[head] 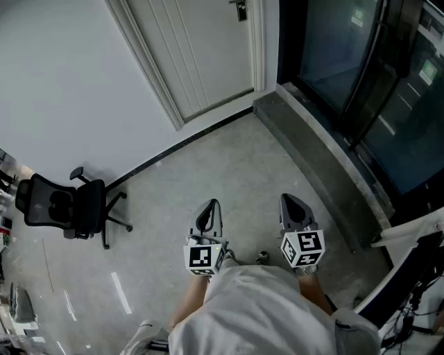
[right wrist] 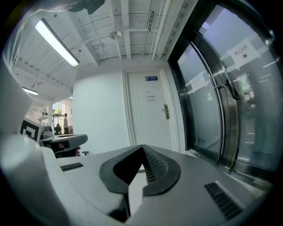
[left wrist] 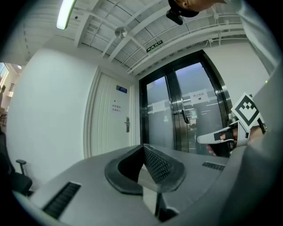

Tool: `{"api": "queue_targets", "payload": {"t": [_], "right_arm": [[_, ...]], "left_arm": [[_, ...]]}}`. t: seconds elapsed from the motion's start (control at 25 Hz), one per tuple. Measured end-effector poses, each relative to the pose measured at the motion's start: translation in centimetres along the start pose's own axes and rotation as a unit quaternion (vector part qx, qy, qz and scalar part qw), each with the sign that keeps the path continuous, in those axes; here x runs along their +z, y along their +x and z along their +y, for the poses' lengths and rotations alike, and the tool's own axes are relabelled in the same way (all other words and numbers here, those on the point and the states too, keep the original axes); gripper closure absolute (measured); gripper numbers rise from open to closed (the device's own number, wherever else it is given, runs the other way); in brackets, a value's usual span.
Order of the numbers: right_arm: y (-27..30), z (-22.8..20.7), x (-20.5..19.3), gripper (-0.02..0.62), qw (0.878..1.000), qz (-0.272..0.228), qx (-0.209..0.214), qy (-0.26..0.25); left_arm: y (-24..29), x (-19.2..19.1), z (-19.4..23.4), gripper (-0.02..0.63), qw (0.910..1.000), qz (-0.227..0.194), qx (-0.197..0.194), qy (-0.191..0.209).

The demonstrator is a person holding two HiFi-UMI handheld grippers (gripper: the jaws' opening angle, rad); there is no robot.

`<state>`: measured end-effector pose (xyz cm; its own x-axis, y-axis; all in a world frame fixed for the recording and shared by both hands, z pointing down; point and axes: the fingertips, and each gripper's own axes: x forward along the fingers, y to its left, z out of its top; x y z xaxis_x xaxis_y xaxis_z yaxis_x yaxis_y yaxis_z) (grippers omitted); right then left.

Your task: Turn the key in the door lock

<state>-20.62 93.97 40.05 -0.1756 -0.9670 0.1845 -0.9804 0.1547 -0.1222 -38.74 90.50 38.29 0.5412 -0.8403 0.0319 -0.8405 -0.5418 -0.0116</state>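
Observation:
The white door (head: 201,48) stands shut at the far wall, several steps ahead of me. Its dark handle and lock plate (head: 241,10) sit at the door's right edge, also seen as the handle (left wrist: 127,124) and the handle (right wrist: 166,111). The lock is too small to show whether a key is in it. My left gripper (head: 209,206) and right gripper (head: 291,200) are held side by side in front of my body, pointing towards the door. Both are shut with nothing between the jaws, as the left gripper (left wrist: 143,148) and right gripper (right wrist: 142,148) show.
A black office chair (head: 66,206) stands at the left by the white wall. Dark glass doors (head: 361,62) with a raised grey threshold (head: 326,159) run along the right. A white and black stand (head: 409,270) is at my right. A person (right wrist: 65,122) stands far off.

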Motion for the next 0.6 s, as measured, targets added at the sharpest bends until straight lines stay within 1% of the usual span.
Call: {"api": "queue_targets", "payload": {"t": [0.12,0.2,0.28,0.48,0.6], "right_arm": [[-0.4,-1.6,-0.7,0.594,1.000,0.007,-0.010,-0.004],[-0.6,-2.1,-0.5,0.594,1.000,0.003,-0.015,0.003],[-0.8,-2.0,0.0,0.594,1.000,-0.003,-0.016,0.005],[-1.0,-1.0,0.4,0.594,1.000,0.000,-0.009,-0.015],[-1.0,-1.5,0.3,0.594,1.000,-0.001,-0.025,-0.011]], "left_arm": [[-0.2,-1.1,-1.3,0.597,0.9999,0.014,0.001,-0.004],[-0.2,-0.8,-1.7,0.597,1.0000,0.008,-0.003,-0.004],[-0.2,-0.6,-1.7,0.595,0.9999,0.007,-0.007,-0.003],[0.3,-0.5,-1.0,0.597,0.9999,0.011,-0.003,-0.008],[0.8,-0.3,-1.0,0.595,0.9999,0.009,-0.009,-0.009]]}}
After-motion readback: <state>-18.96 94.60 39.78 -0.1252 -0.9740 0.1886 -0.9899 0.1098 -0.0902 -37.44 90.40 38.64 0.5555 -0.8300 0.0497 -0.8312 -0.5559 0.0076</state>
